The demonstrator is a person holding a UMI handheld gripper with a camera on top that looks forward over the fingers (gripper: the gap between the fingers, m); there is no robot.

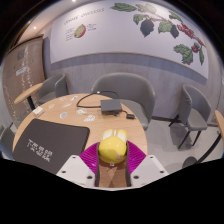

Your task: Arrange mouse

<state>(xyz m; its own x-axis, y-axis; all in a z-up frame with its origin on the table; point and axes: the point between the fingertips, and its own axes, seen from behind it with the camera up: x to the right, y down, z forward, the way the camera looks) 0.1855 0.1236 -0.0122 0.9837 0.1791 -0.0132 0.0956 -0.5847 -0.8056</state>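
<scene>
A yellow, rounded mouse [112, 148] sits between the two pink pads of my gripper [112, 152]. Both pads press against its sides, and it is held above the wooden table [75, 112]. The fingers [85, 163] angle in from either side below it. The underside of the mouse is hidden.
A dark mouse mat [40, 145] with pale print lies to the left of the fingers. A small dark box [110, 104] with a cable sits further back on the table. Grey chairs [130, 95] stand around the table, and one [193, 110] stands at the right.
</scene>
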